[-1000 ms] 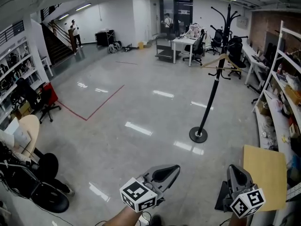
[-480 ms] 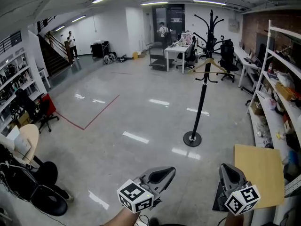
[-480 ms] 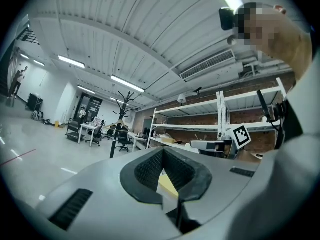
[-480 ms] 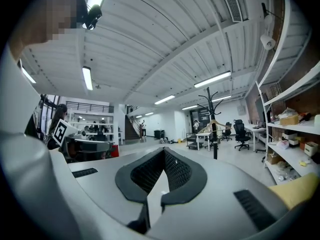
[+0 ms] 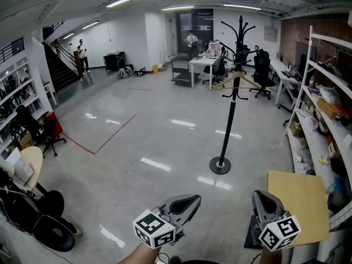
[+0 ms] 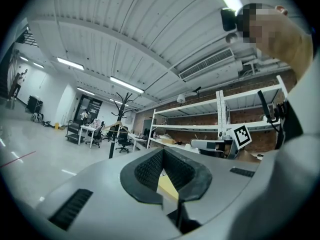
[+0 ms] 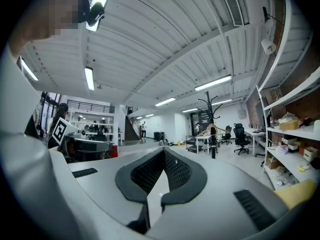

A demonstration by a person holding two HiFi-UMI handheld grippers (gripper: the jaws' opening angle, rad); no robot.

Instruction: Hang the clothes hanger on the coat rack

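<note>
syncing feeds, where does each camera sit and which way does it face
Head view: on the person's head, facing forward and down; left gripper and right gripper show.
Left gripper view: on the left gripper, looking along its shut jaws; white clothing shows.
Right gripper view: on the right gripper, along its shut jaws; clothing too.
All three share the coat rack.

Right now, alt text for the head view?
A black coat rack stands across a glossy grey floor, with a wooden hanger hanging on it. At the bottom edge, the left claw and right claw, both empty, point toward it.
</note>
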